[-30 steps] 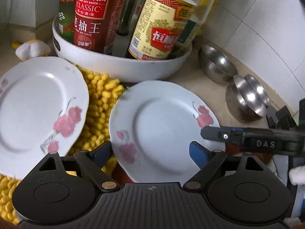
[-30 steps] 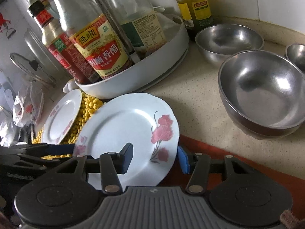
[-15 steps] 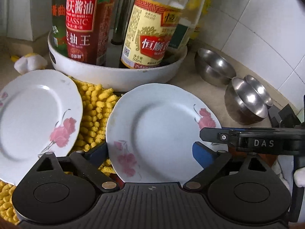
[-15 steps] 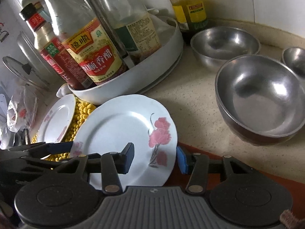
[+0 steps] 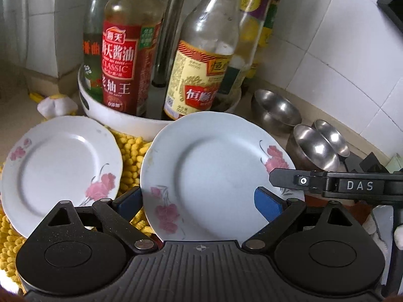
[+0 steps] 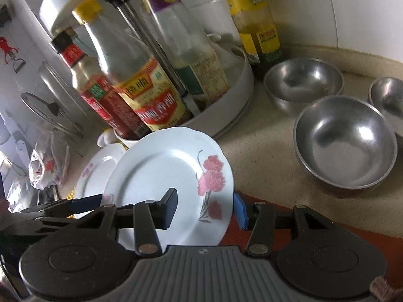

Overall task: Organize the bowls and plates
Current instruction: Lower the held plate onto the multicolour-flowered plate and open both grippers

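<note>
A white plate with pink flowers [image 5: 214,171] [image 6: 161,171] is tilted up off the yellow mat [image 5: 131,148], its far rim in front of the white bottle tray. My right gripper [image 6: 204,210] is shut on its right rim, one pad over the face and the other at the edge. That gripper's upper finger [image 5: 327,183] shows in the left wrist view. My left gripper [image 5: 197,202] is open wide at the plate's near edge, pads not pressing. A second flowered plate [image 5: 58,166] [image 6: 95,168] lies on the mat to the left. Three steel bowls [image 6: 345,141] [image 6: 303,80] [image 6: 389,95] sit on the counter at right.
The round white tray [image 5: 121,120] [image 6: 241,85] full of tall sauce bottles stands just behind the plates. The tiled wall closes the back and right. A plastic bag [image 6: 47,163] and a glass lid lie at far left. A red-brown strip [image 6: 314,214] runs along the counter's front.
The held plate has come up and tipped, now covering the tray's front rim. Both grippers rose with it. The left jaws stand slightly wider.
</note>
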The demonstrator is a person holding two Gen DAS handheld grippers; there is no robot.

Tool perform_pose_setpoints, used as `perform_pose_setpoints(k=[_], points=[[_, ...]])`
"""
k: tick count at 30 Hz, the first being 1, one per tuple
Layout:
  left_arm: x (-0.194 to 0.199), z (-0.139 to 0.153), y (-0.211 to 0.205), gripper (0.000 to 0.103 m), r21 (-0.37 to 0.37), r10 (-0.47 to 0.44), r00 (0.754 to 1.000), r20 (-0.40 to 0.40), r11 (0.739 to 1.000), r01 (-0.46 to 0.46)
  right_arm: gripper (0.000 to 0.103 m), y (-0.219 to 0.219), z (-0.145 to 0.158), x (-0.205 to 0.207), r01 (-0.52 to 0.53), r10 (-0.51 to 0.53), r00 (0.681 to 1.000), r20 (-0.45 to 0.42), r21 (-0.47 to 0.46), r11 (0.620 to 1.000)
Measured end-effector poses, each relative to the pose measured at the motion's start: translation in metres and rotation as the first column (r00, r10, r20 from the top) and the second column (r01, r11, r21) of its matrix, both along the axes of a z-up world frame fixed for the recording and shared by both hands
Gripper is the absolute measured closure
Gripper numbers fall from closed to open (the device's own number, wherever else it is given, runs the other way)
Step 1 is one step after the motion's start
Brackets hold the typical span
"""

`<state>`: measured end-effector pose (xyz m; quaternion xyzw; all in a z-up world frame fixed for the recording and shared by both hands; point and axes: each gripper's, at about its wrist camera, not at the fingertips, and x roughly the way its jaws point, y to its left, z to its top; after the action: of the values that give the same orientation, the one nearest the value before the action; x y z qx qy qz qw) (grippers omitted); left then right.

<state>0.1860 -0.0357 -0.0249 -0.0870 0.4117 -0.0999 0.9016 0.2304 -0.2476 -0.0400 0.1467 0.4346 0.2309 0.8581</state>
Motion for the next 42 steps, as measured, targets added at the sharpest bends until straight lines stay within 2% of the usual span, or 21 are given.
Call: perform_pose_setpoints(k=[12, 25, 42], points=[[-0.019, 0.008, -0.028, 0.007, 0.012, -0.115, 0.993, 0.017, 0.993, 0.114, 0.059, -0.032, 0.013, -0.041, 0.091, -0.091, 0.996, 0.003, -0.001, 0.996], [-0.049, 0.001, -0.078, 0.007, 0.023, -0.261, 0.965, -0.001, 0.965, 0.261, 0.059, -0.077, 0.007, -0.095, 0.220, -0.221, 0.974, -0.049, -0.022, 0.975], [-0.067, -0.017, -0.117, 0.007, 0.043, -0.318, 0.947, -0.050, 0.946, 0.320, 0.059, -0.108, -0.014, -0.135, 0.280, -0.286, 0.951, -0.121, -0.064, 0.958]])
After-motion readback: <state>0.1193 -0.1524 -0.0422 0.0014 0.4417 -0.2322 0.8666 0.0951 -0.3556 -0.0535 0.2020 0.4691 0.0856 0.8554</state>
